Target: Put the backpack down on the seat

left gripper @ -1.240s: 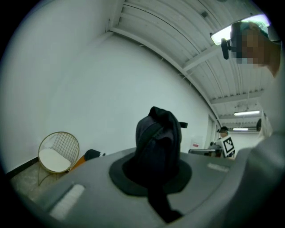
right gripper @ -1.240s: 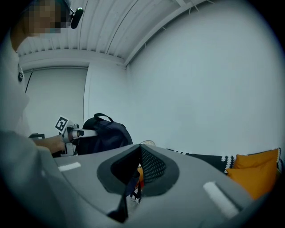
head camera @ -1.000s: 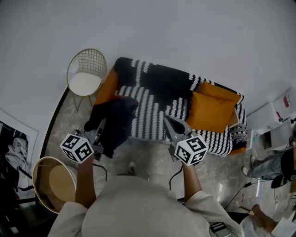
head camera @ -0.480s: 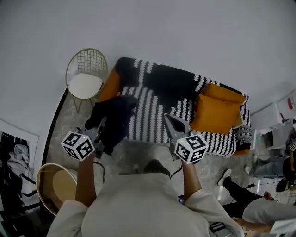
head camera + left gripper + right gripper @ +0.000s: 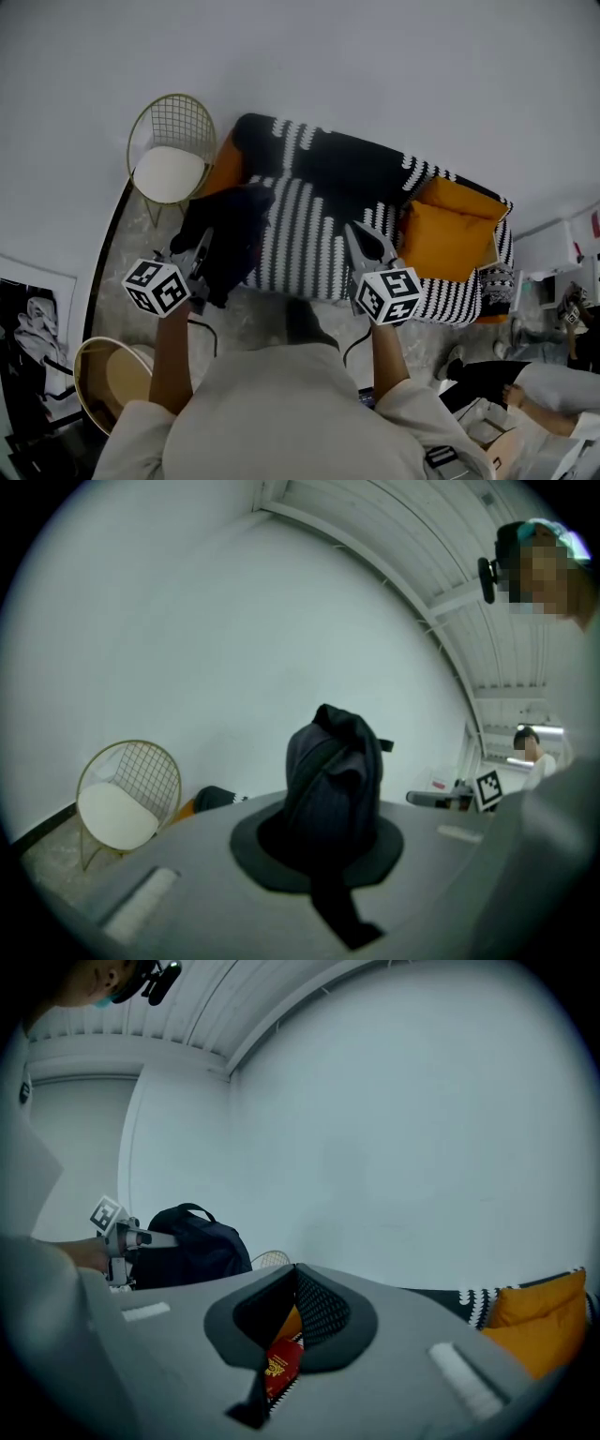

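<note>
The dark navy backpack (image 5: 228,236) hangs from my left gripper (image 5: 202,246), which is shut on its top fabric. It overlaps the left front edge of the black-and-white striped sofa (image 5: 314,239); I cannot tell whether it touches the seat. In the left gripper view the backpack (image 5: 333,785) bulges up right beyond the closed jaws, with a strap trailing down. My right gripper (image 5: 361,236) hovers before the sofa's middle, jaws together and holding nothing. From the right gripper view the backpack (image 5: 192,1246) shows at the left.
An orange cushion (image 5: 450,239) lies on the sofa's right half, another orange one (image 5: 220,169) at its left end. A gold wire chair (image 5: 167,155) stands left of the sofa, a round stool (image 5: 108,375) at lower left. Another person (image 5: 525,398) sits on the floor at lower right.
The sofa has come a little nearer in view, and the backpack with my left gripper has shifted slightly up toward its left end. The person at lower right has moved into view.
</note>
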The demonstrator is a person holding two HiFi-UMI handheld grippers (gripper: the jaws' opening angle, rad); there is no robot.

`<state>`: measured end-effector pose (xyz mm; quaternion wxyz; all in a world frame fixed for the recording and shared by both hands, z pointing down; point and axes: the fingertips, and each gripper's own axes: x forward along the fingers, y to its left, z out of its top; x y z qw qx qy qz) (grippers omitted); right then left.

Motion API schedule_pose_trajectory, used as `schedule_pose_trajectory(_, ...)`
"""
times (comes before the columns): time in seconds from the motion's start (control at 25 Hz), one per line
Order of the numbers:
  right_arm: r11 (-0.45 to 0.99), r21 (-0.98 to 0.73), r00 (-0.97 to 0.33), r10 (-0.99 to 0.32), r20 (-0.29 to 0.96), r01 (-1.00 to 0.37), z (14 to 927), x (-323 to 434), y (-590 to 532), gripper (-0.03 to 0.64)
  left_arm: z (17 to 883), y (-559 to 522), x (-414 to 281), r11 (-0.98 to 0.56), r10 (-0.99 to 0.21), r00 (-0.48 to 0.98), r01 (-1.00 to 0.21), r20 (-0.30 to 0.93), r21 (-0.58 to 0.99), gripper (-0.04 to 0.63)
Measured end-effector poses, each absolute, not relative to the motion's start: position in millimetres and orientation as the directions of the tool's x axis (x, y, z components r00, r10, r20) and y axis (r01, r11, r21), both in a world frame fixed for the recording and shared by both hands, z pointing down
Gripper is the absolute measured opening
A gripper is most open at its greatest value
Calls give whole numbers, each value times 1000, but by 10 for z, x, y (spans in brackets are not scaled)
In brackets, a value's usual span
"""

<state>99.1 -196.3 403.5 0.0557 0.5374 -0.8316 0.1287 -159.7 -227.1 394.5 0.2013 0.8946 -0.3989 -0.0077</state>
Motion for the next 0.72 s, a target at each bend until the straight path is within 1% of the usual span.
schedule_pose_trajectory(0.2,394,-139,-418,-864,280,-908,4205,1076,-2637,6,4037,-2830,-1490,-580,-725,670,-719,161,383,8)
schedule_pose_trajectory(0.56,433,-195,-475,-804,359,-880,4630,1084,-3802,6,4369,-3932,-1280,-528,-733,643,-743,221,411,8)
schedule_pose_trajectory(0.72,440,-206,-486,-784,387,-874,4799,1088,-4101,6,4534,-4281,-1196,-513,-722,647,-739,247,438,8)
